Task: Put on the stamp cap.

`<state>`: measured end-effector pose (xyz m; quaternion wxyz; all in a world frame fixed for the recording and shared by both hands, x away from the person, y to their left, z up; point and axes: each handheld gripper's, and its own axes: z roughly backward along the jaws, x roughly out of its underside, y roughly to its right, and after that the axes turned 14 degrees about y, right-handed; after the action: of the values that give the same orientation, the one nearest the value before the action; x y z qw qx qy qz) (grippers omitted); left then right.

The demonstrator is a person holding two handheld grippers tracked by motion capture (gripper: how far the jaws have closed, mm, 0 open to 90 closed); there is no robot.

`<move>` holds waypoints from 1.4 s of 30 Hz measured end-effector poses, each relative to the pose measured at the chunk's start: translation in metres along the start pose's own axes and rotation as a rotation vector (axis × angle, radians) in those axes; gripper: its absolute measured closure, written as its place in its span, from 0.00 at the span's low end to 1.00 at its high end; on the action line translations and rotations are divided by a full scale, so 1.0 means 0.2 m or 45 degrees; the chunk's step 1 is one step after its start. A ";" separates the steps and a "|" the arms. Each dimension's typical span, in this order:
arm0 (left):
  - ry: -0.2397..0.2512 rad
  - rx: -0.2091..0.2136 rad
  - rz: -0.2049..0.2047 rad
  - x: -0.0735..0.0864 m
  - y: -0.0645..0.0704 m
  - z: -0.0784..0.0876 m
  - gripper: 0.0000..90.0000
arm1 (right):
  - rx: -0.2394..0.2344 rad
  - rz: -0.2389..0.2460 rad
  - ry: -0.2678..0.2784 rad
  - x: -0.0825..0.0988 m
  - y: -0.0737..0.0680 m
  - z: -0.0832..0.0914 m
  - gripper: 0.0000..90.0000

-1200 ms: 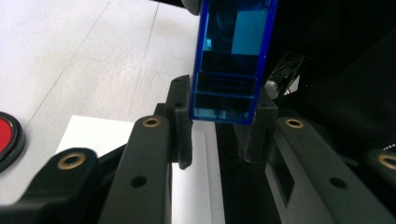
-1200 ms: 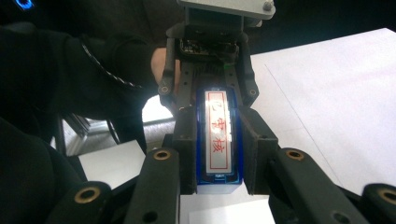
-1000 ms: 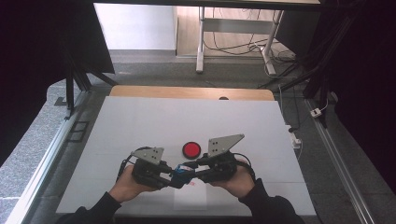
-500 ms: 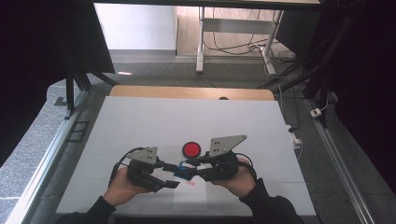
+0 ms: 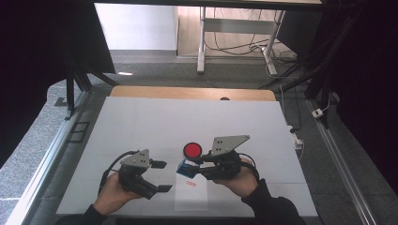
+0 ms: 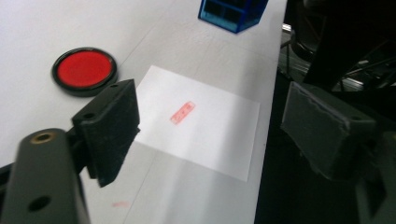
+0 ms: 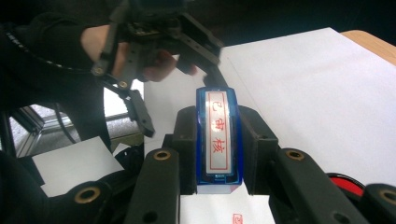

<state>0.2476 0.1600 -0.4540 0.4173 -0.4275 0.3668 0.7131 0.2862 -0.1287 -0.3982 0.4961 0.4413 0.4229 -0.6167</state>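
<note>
A blue self-inking stamp [image 7: 218,140] with red characters on its label sits between the pads of my right gripper [image 7: 218,154], which is shut on it. In the high view the stamp [image 5: 184,168] hangs just over the far edge of a white paper sheet [image 5: 191,199] that bears a small red stamp mark [image 5: 188,183]. My left gripper [image 5: 162,176] stands open to the left of the sheet with nothing between its fingers [image 6: 109,126]. Its view looks over the sheet [image 6: 219,140], the red mark [image 6: 183,112] and the stamp [image 6: 231,14].
A round red ink pad [image 5: 192,150] in a black rim lies just beyond the stamp, also seen as the ink pad [image 6: 84,70] at the left. The white table top [image 5: 187,122] stretches far behind; its front edge is close to both hands.
My left gripper has drawn back to the left, away from the stamp, and now stands apart from the right gripper. The right gripper keeps the stamp in about the same place.
</note>
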 end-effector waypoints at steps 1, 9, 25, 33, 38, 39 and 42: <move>0.000 -0.012 0.008 0.01 0.00 0.01 0.17 | 0.004 0.000 -0.001 0.00 0.00 0.00 0.79; -0.018 -0.090 0.061 0.06 0.04 0.10 0.11 | 0.031 0.003 -0.024 0.00 0.00 -0.01 0.79; -0.018 -0.265 0.147 0.17 0.08 0.26 0.04 | 0.080 -0.002 -0.051 0.00 0.01 -0.01 0.79; 0.011 -0.335 0.218 0.23 0.08 0.34 0.01 | 0.103 -0.012 -0.061 0.01 0.02 -0.01 0.79; -0.004 -0.379 0.227 0.25 0.09 0.37 0.00 | 0.117 -0.019 -0.065 0.01 0.03 -0.01 0.79; -0.011 -0.385 0.228 0.26 0.09 0.37 0.00 | 0.119 -0.022 -0.064 0.01 0.03 -0.01 0.79; -0.022 -0.406 0.231 0.27 0.09 0.39 0.00 | 0.125 -0.019 -0.066 0.01 0.03 -0.01 0.79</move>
<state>0.1919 0.2364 -0.4721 0.2815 -0.4472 0.2824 0.8006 0.2930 -0.1277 -0.4018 0.4800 0.4458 0.3825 -0.6516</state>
